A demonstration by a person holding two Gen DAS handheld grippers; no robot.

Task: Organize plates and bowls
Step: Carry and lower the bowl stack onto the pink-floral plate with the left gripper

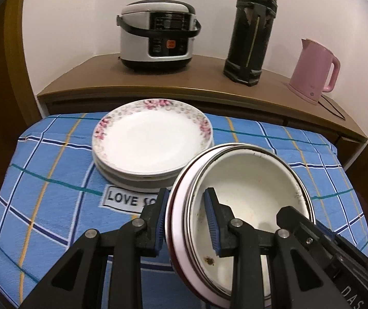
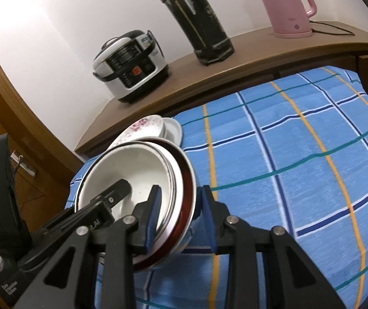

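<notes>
Your tabletop wears a blue plaid cloth (image 1: 55, 180) carrying a stack of floral-rimmed plates (image 1: 153, 141), while the brown counter (image 1: 93, 77) behind it carries a rice cooker (image 1: 158, 43), black thermos (image 1: 250, 31) and pink kettle (image 1: 312, 72).

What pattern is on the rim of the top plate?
Pink flowers on a pale dotted band around the top plate; the centre is plain white. It shows best in the left wrist view.

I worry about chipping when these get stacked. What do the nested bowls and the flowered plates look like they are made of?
Bowls: probably enamelled metal, glossy white with thin dark rims and small dark spots that may be chips.
Plates: likely glazed ceramic or porcelain, with a smooth sheen, printed pink flowers and thick rims.
</notes>
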